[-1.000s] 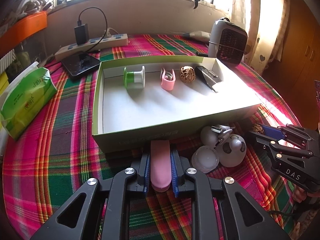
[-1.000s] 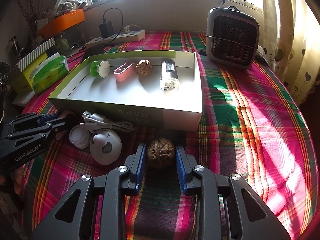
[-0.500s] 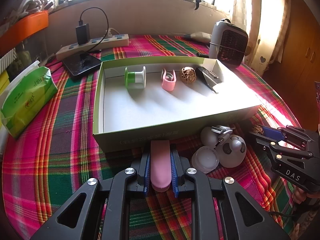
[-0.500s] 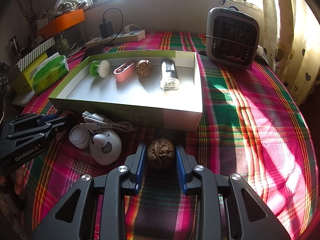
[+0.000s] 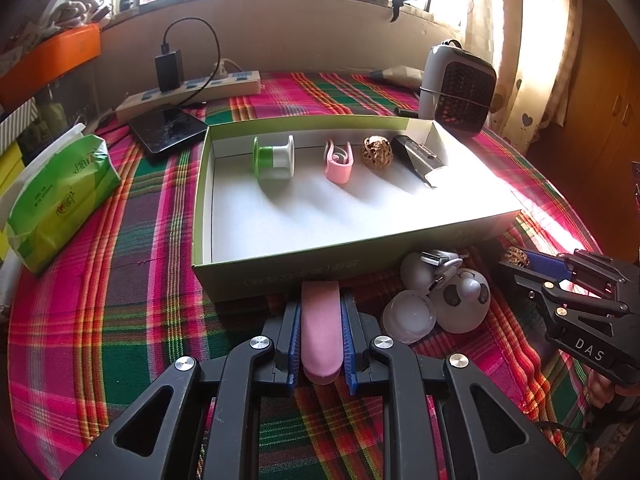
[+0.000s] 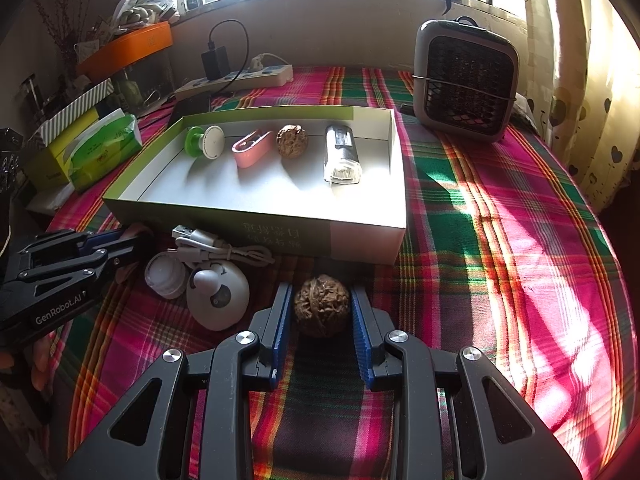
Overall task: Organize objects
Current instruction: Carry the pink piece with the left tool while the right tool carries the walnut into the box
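In the left wrist view we start at the left edge with the tissue pack point(image 5: 60, 196), well apart from the box point(image 5: 202, 208) that fills the middle of the frame. Along the box's far wall sit a green spool point(image 5: 274, 158), a pink clip point(image 5: 338, 162), a walnut point(image 5: 376, 152) and a dark lighter point(image 5: 418, 158), in a row with gaps between them. At bottom centre our left gripper point(image 5: 322, 320) is clenched on a second pink clip point(image 5: 322, 336), its tip just short of the box's near wall. To the right lie a small jar point(image 5: 408, 316) and a white gadget point(image 5: 464, 304), close together. In the right wrist view our right gripper point(image 6: 322, 316), at bottom centre, grasps a second walnut point(image 6: 322, 310) low over the cloth point(image 6: 500, 240), before the same wall. We judge the risks to be these: either load could catch the near wall if lifted too shallowly, the round walnut could slip or roll on release and knock the row, and both grippers heading in together could collide over the box.
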